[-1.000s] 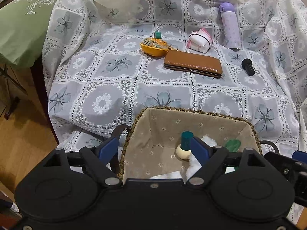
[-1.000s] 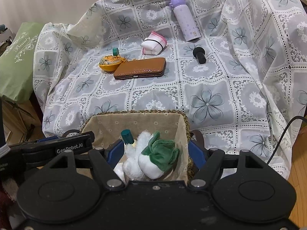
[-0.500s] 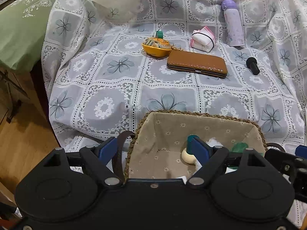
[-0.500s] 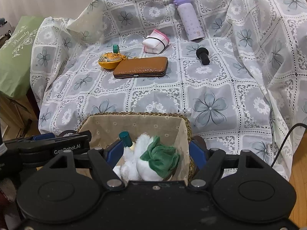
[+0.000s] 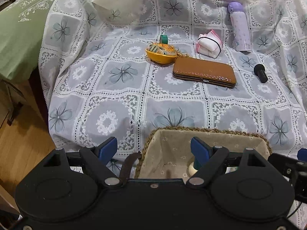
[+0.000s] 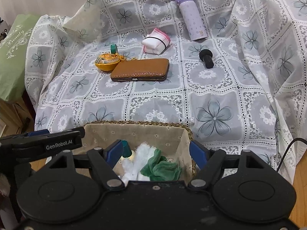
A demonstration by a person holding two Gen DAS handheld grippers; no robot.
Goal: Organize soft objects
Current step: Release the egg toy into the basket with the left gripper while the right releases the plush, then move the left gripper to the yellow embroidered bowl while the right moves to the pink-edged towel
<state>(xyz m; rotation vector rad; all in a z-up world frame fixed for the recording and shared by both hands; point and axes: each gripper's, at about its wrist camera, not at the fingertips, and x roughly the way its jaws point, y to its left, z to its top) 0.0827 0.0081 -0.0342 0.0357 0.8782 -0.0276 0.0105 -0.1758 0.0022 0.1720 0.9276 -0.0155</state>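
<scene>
A woven basket with a beige floral lining (image 5: 211,131) (image 6: 138,123) sits at the near edge of the lace-covered couch. It holds a white plush toy (image 6: 143,154) with a green cloth part (image 6: 163,169) and a small cream bottle with a teal cap (image 5: 192,169) (image 6: 127,153). My left gripper (image 5: 153,146) is open and empty, straddling the basket's left wall. My right gripper (image 6: 156,149) is open and empty, its jaws spread around the toy and the basket's right side. A folded white-and-pink cloth bundle (image 5: 209,44) (image 6: 156,43) lies far back.
On the couch lie a yellow pincushion (image 5: 161,52) (image 6: 106,62), a brown case (image 5: 204,74) (image 6: 141,70), a lilac flask (image 5: 239,34) (image 6: 191,16) and a black cylinder (image 5: 260,73) (image 6: 206,58). A green cushion (image 5: 21,30) lies left. Wooden floor (image 5: 21,134) lies below.
Both grippers have drawn back toward me from the basket, so it sits lower in both views. The toy stays in the basket. Both stay open.
</scene>
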